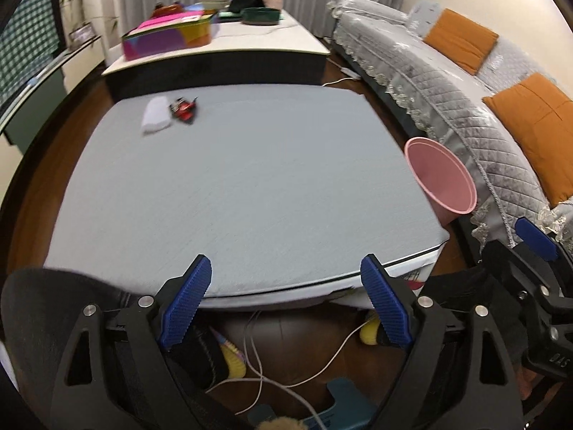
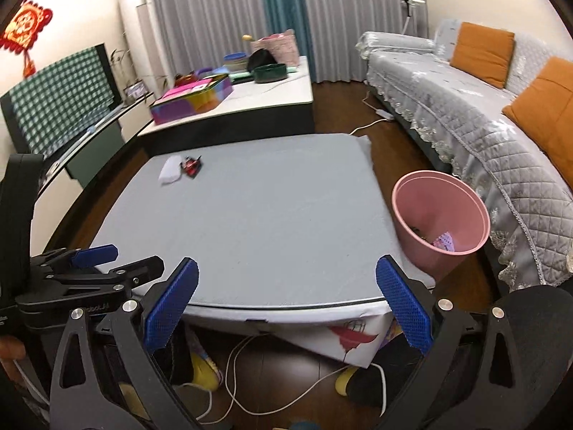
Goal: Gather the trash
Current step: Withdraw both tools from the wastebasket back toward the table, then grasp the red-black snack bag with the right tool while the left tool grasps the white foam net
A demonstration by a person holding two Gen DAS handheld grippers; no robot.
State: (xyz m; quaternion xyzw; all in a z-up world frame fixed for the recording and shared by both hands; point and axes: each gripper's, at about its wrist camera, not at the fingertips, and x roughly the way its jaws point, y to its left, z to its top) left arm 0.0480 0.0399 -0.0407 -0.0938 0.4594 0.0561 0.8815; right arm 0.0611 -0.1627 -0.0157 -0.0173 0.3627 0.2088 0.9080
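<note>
A white crumpled tissue (image 1: 155, 114) and a red and black wrapper (image 1: 184, 109) lie side by side at the far left of the grey table (image 1: 250, 186). They also show in the right wrist view: tissue (image 2: 169, 173), wrapper (image 2: 192, 167). A pink trash bin (image 2: 439, 224) stands on the floor at the table's right side, with some litter inside; it also shows in the left wrist view (image 1: 442, 182). My left gripper (image 1: 286, 301) is open and empty at the table's near edge. My right gripper (image 2: 286, 308) is open and empty at the near edge too.
A grey-covered sofa (image 2: 476, 114) with orange cushions runs along the right. A second low table (image 2: 250, 96) with boxes and bowls stands beyond. White cables (image 2: 243, 387) and yellow slippers lie on the floor under the near edge. A TV cabinet (image 2: 61, 107) is at left.
</note>
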